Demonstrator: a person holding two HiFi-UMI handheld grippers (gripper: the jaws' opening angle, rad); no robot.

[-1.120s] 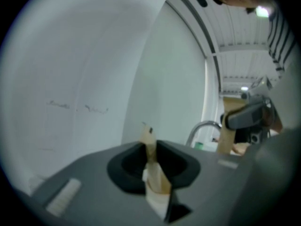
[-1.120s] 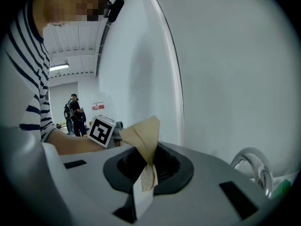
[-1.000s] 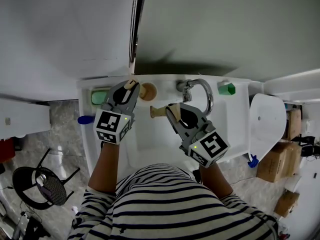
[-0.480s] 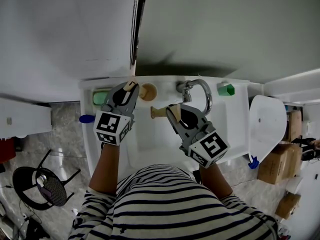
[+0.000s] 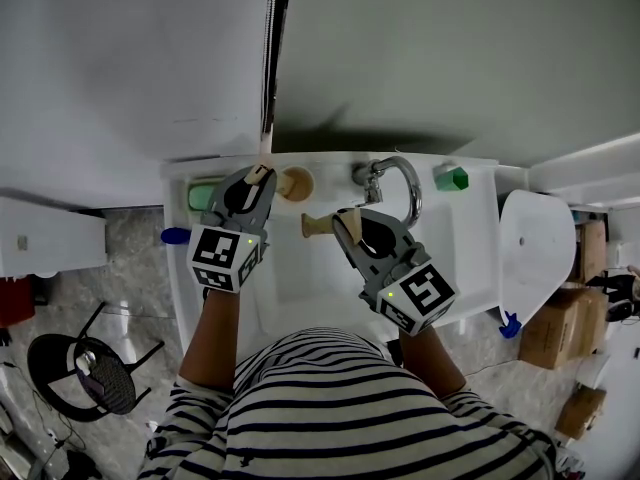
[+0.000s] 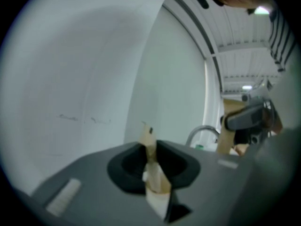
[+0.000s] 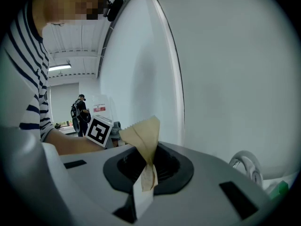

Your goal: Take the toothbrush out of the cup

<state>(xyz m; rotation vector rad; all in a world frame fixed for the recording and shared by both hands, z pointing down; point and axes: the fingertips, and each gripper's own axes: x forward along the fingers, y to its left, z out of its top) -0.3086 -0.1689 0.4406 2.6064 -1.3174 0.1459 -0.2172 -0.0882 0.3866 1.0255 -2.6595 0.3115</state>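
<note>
Over the white sink [image 5: 300,278], my left gripper [image 5: 257,174] is shut on a thin tan stick with a dark tip [image 6: 149,138], which looks like the toothbrush handle. A round wooden cup [image 5: 296,183] stands on the sink's back ledge, just right of that gripper's tip. My right gripper [image 5: 341,221] is lower and to the right. It is shut on a tan paper-like packet [image 7: 141,135] with a zigzag edge, which sticks out leftward as a tan piece [image 5: 314,225]. The brush head is hidden.
A chrome faucet [image 5: 400,183] arches over the basin beside the right gripper. A green item [image 5: 453,178] sits at the ledge's right and a green dish [image 5: 203,196] at its left. A white wall rises close behind. A black chair [image 5: 90,368] stands on the floor at left.
</note>
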